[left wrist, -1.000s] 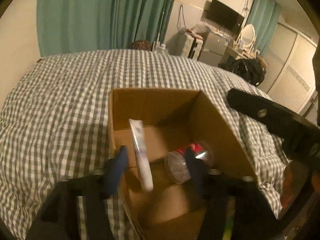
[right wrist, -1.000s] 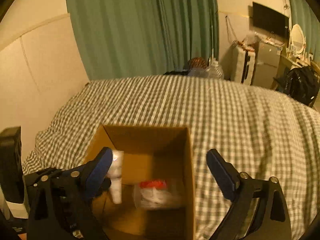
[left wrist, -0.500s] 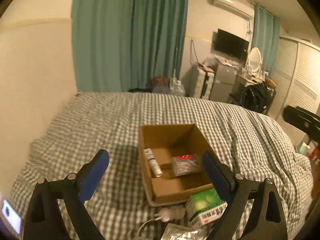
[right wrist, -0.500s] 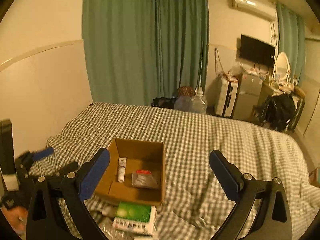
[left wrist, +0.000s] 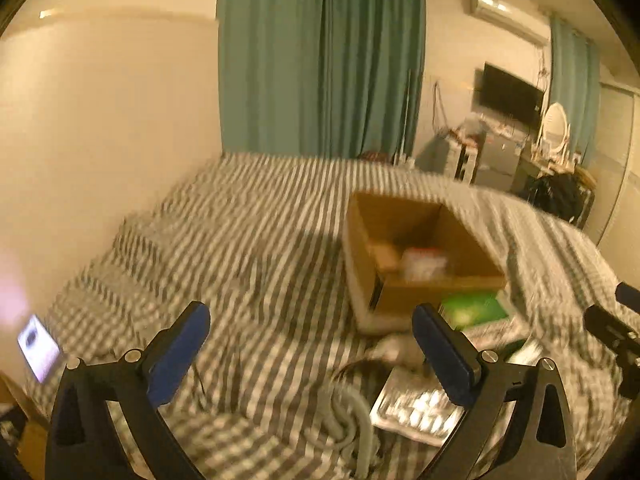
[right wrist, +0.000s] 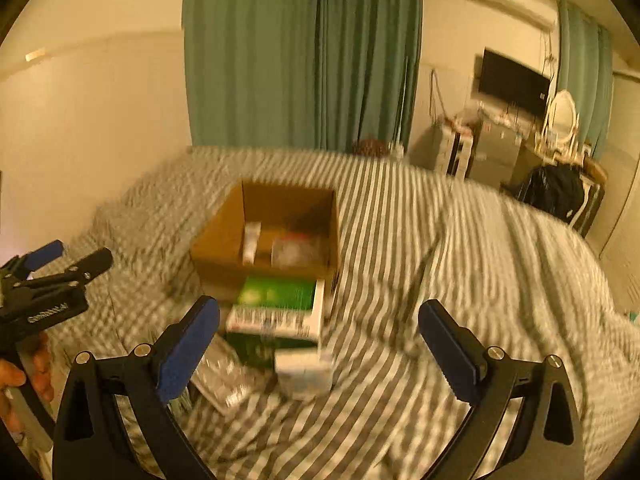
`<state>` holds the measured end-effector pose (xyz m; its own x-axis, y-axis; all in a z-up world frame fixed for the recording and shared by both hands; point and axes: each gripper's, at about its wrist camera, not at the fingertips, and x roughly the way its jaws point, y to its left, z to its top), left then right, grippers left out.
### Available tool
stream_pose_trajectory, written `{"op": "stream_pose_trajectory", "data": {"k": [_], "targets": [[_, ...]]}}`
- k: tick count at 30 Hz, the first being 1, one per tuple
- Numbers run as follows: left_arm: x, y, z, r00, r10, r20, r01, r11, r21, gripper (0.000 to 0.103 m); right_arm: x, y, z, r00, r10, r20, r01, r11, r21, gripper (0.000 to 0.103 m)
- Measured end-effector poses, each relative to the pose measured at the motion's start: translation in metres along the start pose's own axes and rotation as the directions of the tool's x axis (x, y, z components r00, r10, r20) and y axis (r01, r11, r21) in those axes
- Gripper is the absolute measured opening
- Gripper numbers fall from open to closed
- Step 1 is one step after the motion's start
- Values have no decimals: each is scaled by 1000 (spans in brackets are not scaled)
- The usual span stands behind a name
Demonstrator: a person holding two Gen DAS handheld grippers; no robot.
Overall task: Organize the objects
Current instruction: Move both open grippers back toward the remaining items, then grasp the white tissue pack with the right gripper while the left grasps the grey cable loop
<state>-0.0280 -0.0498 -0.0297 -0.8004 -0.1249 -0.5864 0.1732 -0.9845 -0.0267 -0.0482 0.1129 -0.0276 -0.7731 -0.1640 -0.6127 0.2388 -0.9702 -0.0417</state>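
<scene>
An open cardboard box [right wrist: 218,246] [left wrist: 472,248] sits on the checked bed cover. A white tube [right wrist: 251,242] and a clear red-topped packet [right wrist: 298,250] lie inside it. In front of the box rest a green-and-white carton [right wrist: 276,306] [left wrist: 474,312], a small white box [right wrist: 306,372] and a shiny foil pack [right wrist: 224,380] [left wrist: 416,408]. My left gripper [left wrist: 310,354] hovers open over the bed, left of the box, empty. My right gripper [right wrist: 320,344] is open above the carton, nothing between its fingers. Both views are blurred.
A grey cable [left wrist: 352,416] coils near the foil pack. A lit phone screen [left wrist: 38,348] lies at the bed's left edge. Green curtains [right wrist: 304,52], a TV [right wrist: 510,80], a dresser with mirror and a black bag [right wrist: 558,192] line the far right. A hand [right wrist: 24,372] holds the left gripper.
Both grippers pulled back and up from the box, leaving the tube inside. The left one opened wide and swung left. More loose items in front of the box came into view.
</scene>
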Motion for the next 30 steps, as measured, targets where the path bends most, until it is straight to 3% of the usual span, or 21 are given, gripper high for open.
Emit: {"op": "stream_pose_trajectory", "data": {"k": [5, 13, 18, 19, 20, 23, 26, 30], "targets": [[33, -8, -44, 993, 40, -111, -35, 998, 43, 103, 53, 11, -37, 991, -18, -131, 11, 998, -56, 100], [65, -13, -86, 974, 13, -227, -3, 999, 42, 103, 89, 9, -60, 974, 4, -225, -9, 1000, -20, 99], [71, -18, -96, 969, -13, -245, 29, 998, 62, 103, 98, 9, -65, 969, 18, -245, -18, 1000, 0, 87], [71, -20, -98, 969, -20, -245, 38, 997, 69, 103, 99, 10, -66, 968, 19, -250, -20, 1000, 0, 79], [72, -23, -99, 968, -27, -249, 47, 996, 76, 101, 101, 10, -66, 967, 21, -254, -21, 1000, 0, 70], [75, -25, -102, 964, -65, -258, 87, 994, 73, 91, 102, 12, -68, 963, 24, -268, -26, 1000, -4, 55], [75, -24, -102, 954, -122, -274, 142, 988, 54, 79, 101, 14, -69, 966, 13, -259, -18, 1000, -14, 52], [72, -24, -102, 952, -119, -280, 142, 988, 62, 66, 98, 15, -68, 968, 23, -251, -26, 1000, -8, 51]]}}
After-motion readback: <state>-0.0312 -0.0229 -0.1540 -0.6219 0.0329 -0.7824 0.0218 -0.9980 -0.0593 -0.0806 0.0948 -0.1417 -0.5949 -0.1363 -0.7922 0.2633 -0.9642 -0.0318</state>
